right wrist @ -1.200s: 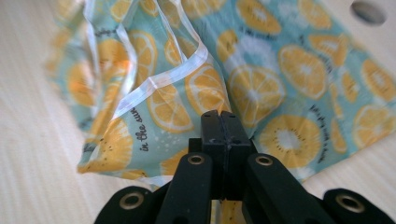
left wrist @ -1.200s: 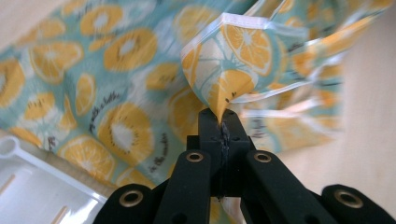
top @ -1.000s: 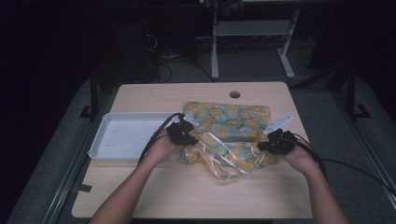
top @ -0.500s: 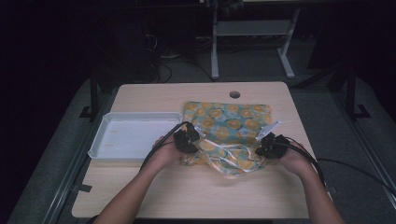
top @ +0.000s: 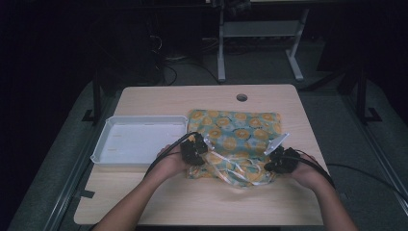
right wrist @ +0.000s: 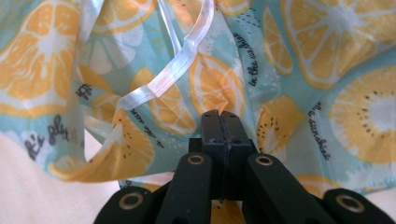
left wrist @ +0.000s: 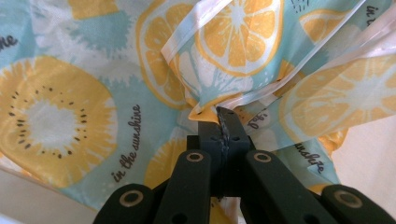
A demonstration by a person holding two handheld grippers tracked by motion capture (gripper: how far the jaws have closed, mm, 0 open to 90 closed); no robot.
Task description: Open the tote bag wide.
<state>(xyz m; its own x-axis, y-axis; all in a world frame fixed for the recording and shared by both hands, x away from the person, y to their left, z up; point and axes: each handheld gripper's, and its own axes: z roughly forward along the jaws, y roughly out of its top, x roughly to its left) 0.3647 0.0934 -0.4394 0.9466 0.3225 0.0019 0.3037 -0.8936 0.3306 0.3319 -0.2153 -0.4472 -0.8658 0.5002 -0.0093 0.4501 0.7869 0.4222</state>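
Note:
A cloth (top: pixel 240 127) printed with orange and lemon slices on pale blue lies on the wooden table (top: pixel 192 202), its near edge bunched and raised. Clear plastic strips (top: pixel 276 143) run along its edges. My left gripper (top: pixel 199 149) is at the cloth's near left corner. In the left gripper view its jaws (left wrist: pixel 219 114) are shut and pinch a fold of the cloth (left wrist: pixel 60 116). My right gripper (top: pixel 274 161) is at the near right corner, jaws (right wrist: pixel 222 116) shut against the cloth (right wrist: pixel 289 56). The pinch itself is hidden behind the tips.
A white tray (top: pixel 103 144) stands on the table just left of the cloth, close to my left hand. A round cable hole (top: pixel 241 97) sits near the far edge. Bare wood lies between the cloth and the near edge.
Both hands have come toward the table's near edge and a little lower and inward, drawing the cloth's near edge along. Both grippers stay shut.

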